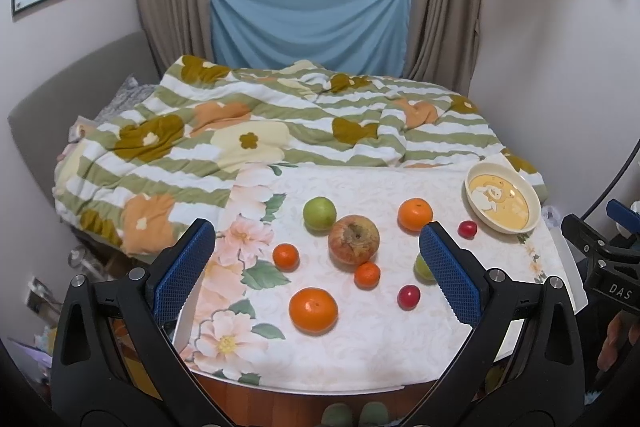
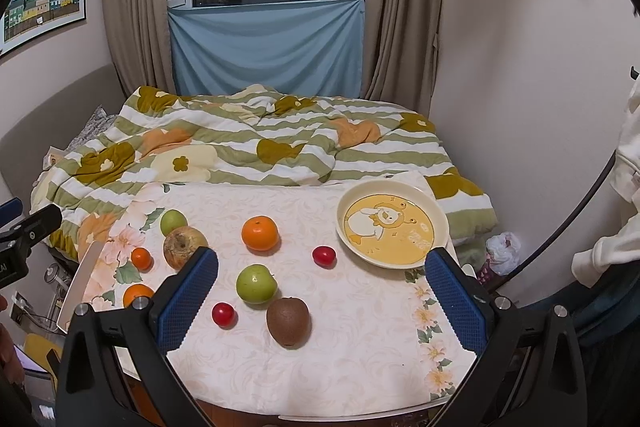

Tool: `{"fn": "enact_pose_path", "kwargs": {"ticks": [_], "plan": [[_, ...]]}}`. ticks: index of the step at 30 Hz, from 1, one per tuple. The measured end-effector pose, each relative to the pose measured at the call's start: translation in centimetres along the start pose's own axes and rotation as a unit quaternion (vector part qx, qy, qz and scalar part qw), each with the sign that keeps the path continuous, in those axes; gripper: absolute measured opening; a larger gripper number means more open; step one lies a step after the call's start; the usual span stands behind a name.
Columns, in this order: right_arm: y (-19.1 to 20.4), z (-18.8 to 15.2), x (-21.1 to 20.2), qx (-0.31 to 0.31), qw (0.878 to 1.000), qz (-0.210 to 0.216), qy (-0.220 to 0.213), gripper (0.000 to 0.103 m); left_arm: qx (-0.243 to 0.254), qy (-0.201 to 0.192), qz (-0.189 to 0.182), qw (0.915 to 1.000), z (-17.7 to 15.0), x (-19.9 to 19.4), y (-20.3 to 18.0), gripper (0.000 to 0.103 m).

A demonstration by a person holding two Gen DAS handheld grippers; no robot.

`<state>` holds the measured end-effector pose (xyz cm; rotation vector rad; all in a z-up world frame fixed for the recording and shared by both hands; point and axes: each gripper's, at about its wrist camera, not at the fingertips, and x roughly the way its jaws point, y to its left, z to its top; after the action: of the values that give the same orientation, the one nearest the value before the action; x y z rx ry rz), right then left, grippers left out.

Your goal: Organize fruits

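Observation:
Loose fruit lies on a table with a floral cloth (image 2: 340, 355). In the right wrist view I see a kiwi (image 2: 288, 321), a green apple (image 2: 256, 283), two small red fruits (image 2: 223, 314), a large orange (image 2: 260, 233) and a wrinkled apple (image 2: 184, 247). An empty yellow plate (image 2: 404, 247) with a duck picture sits at the far right. My right gripper (image 2: 322, 254) hangs open over the near edge, holding nothing. In the left wrist view, my left gripper (image 1: 317, 231) is open too, above a big orange (image 1: 313, 309), the wrinkled apple (image 1: 353, 239) and another green apple (image 1: 319, 213).
A bed with a striped flower quilt (image 1: 248, 131) stands right behind the table. Walls close in on the right, and curtains (image 2: 404, 27) frame a window at the back. Floor clutter (image 1: 48, 291) lies left of the table. The plate (image 1: 502, 203) is near the table's far right corner.

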<state>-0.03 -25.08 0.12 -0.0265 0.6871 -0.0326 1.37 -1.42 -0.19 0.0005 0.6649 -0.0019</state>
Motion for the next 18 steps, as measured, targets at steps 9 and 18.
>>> {"fn": "enact_pose_path", "kwargs": {"ticks": [9, 18], "plan": [[0.16, 0.09, 0.07, 0.001, 1.000, 0.004, 0.000, 0.103, -0.001, 0.000, -0.001, 1.0000, -0.08, -0.14, 0.44, 0.103], [-0.34, 0.35, -0.16, 0.003, 1.000, 0.005, 0.000, 0.103, -0.002, 0.000, -0.002, 1.0000, -0.04, -0.14, 0.55, 0.103]]}}
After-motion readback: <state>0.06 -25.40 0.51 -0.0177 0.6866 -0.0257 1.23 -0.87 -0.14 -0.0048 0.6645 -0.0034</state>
